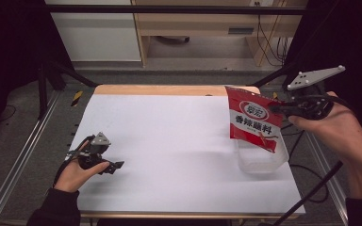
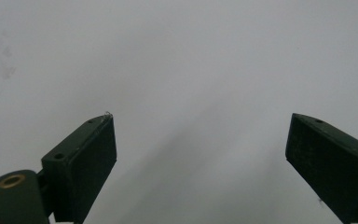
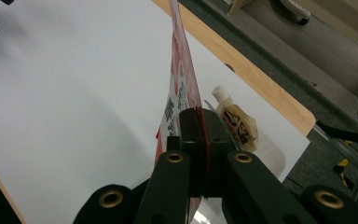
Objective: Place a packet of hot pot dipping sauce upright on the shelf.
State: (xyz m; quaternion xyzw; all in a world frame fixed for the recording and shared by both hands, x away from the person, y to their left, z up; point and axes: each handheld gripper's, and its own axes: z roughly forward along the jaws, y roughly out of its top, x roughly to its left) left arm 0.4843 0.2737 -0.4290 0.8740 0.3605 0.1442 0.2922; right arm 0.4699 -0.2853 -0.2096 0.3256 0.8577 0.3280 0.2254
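Two tongs: your right gripper [image 1: 277, 108] pinches the red sauce packet [image 1: 253, 120] above the far-right clear container [image 1: 264, 162], your left gripper [image 1: 118, 165] gapes empty near-left.

Left gripper [image 1: 118, 165]: black body and jaws, small grey three-cornered plate, brass-ringed pivot holes. Right gripper [image 1: 275, 108]: black, larger grey three-cornered plate with screw holes, trailing black cable [image 1: 311, 193]. Person wore dark sleeves [image 1: 56, 209].

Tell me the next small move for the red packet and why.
Probably lower it: the right tool is shut on the red packet, which hangs above the clear container. A spouted sauce pouch already lies in there. The left tool rests open on the table.
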